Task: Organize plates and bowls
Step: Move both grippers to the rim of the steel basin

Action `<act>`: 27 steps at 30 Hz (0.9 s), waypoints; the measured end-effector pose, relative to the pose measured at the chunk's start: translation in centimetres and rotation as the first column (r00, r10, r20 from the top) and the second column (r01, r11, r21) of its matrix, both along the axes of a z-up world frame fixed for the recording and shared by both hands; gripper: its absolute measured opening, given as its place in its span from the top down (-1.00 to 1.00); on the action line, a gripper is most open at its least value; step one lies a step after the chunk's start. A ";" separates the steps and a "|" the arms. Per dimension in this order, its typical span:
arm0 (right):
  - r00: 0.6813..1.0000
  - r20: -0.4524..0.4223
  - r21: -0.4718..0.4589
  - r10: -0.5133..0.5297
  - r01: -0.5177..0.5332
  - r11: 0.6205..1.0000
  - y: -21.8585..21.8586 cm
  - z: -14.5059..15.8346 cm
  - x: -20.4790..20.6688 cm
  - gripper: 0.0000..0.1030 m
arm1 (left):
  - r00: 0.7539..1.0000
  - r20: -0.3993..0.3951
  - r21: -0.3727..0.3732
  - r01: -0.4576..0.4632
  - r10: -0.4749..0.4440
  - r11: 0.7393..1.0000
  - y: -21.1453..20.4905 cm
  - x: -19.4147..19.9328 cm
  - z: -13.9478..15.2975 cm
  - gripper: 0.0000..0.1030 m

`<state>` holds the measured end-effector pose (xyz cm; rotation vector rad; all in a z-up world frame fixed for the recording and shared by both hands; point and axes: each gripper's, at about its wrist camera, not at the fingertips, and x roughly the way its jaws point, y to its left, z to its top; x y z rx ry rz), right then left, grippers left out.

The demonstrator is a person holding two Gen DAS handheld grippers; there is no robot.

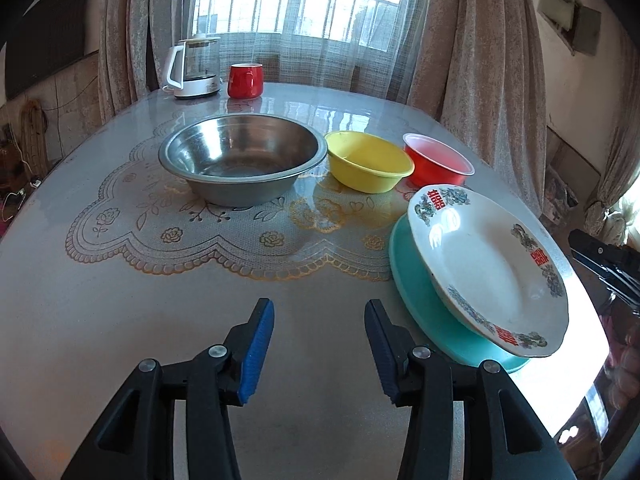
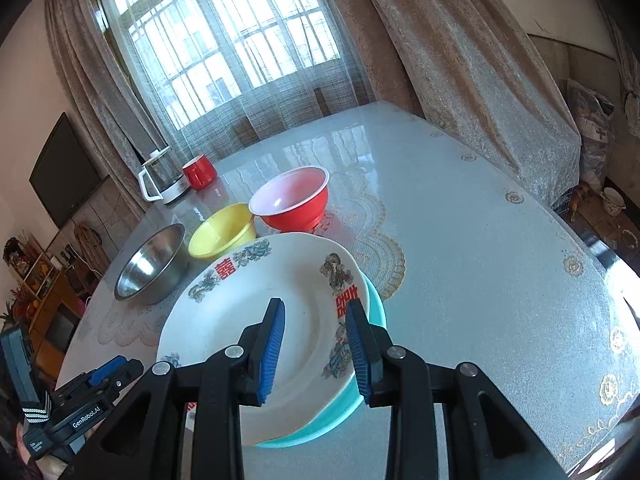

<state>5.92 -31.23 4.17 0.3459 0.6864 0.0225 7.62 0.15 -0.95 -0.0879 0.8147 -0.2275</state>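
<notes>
A white patterned plate (image 1: 486,266) rests tilted on a teal plate (image 1: 424,304) at the table's right front; both also show in the right wrist view, white plate (image 2: 240,312) over teal plate (image 2: 376,300). Behind them stand a steel bowl (image 1: 242,158), a yellow bowl (image 1: 368,160) and a red bowl (image 1: 436,160). My left gripper (image 1: 320,344) is open and empty above the table, left of the plates. My right gripper (image 2: 316,344) is open, hovering over the white plate's right part. The steel bowl (image 2: 150,266), yellow bowl (image 2: 222,232) and red bowl (image 2: 292,200) lie beyond.
A glass kettle (image 1: 194,66) and a red mug (image 1: 245,80) stand at the table's far left by the curtained window. A lace mat (image 1: 224,236) lies under the bowls. The table's right edge (image 2: 592,248) drops off to the floor. The left gripper's body (image 2: 84,400) is at lower left.
</notes>
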 end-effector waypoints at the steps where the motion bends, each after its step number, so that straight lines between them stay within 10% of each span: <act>1: 1.000 0.009 -0.006 0.011 -0.011 1.000 0.5 0.4 0.2 0.34 | 1.000 -0.002 0.001 -0.020 0.020 1.000 0.6 0.1 -0.1 0.07; 16: 0.911 -0.097 0.136 0.402 -0.388 0.912 13.2 -0.4 7.3 0.26 | 0.983 0.025 0.002 -0.182 0.182 0.983 8.4 1.3 -0.3 0.07; 27: 0.907 -0.176 0.325 0.382 -0.313 0.893 17.3 -2.7 14.5 0.26 | 0.973 -0.021 -0.128 -0.231 0.231 0.964 12.6 6.1 1.6 0.07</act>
